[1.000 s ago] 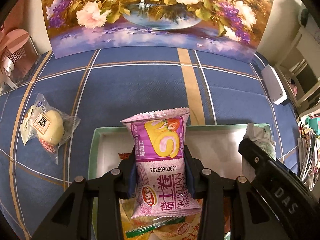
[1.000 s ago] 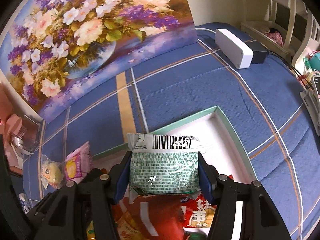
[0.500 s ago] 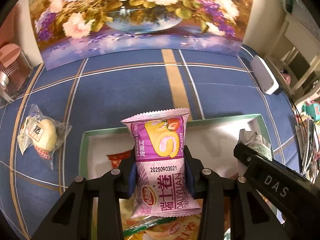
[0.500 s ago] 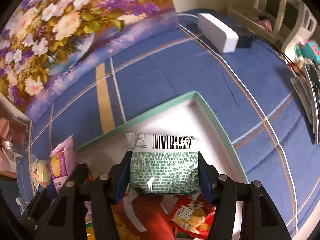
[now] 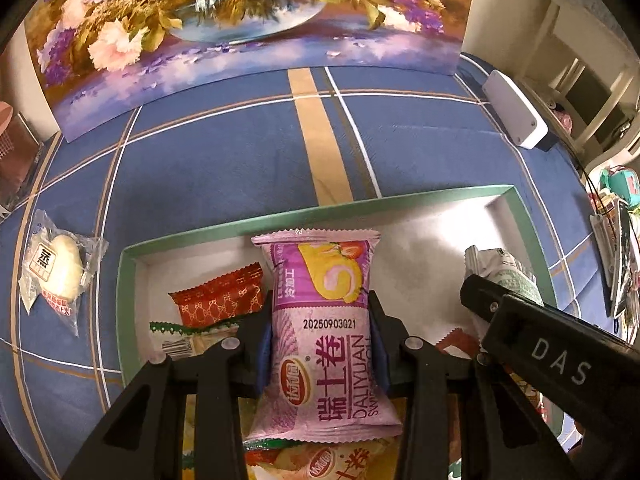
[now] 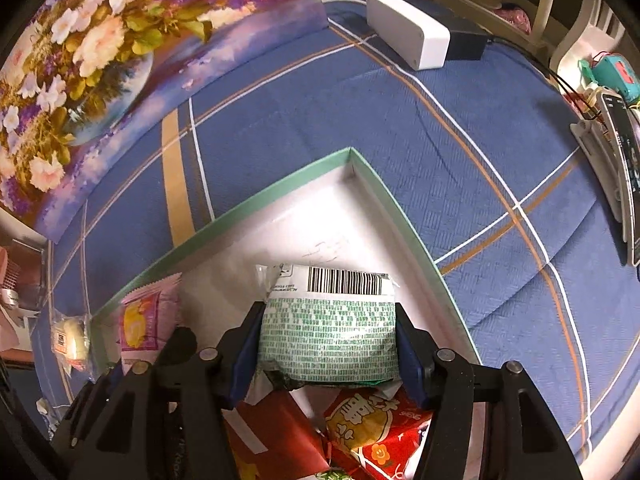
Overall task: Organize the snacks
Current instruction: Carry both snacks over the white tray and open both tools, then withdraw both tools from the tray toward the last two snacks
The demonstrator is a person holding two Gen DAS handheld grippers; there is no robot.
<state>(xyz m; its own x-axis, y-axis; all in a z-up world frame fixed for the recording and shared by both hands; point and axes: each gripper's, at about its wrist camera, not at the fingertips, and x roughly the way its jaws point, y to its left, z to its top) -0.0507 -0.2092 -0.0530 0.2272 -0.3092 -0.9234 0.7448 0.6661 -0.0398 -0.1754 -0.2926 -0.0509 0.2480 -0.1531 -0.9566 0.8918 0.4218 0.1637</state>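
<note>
My left gripper [image 5: 318,332] is shut on a pink Swiss-roll packet [image 5: 320,320], held upright over the green-rimmed white box [image 5: 360,204]. My right gripper [image 6: 328,344] is shut on a green-and-white printed packet [image 6: 328,344] with a barcode, over the same box's [image 6: 280,188] far right corner. That gripper's black body [image 5: 536,344] crosses the left wrist view at right. The pink packet [image 6: 140,320] shows at left in the right wrist view. Red snack packets [image 6: 372,424] and an orange-red packet [image 5: 218,300] lie in the box.
A clear-wrapped pale bun [image 5: 56,266] lies on the blue plaid cloth left of the box. A flower painting [image 5: 240,20] stands at the back. A white block [image 6: 408,30] sits at the far right, with cluttered items [image 6: 612,120] beyond the cloth's edge.
Both grippers have moved over the box and lower, each keeping its packet. More of the box floor and the orange-red packet now show.
</note>
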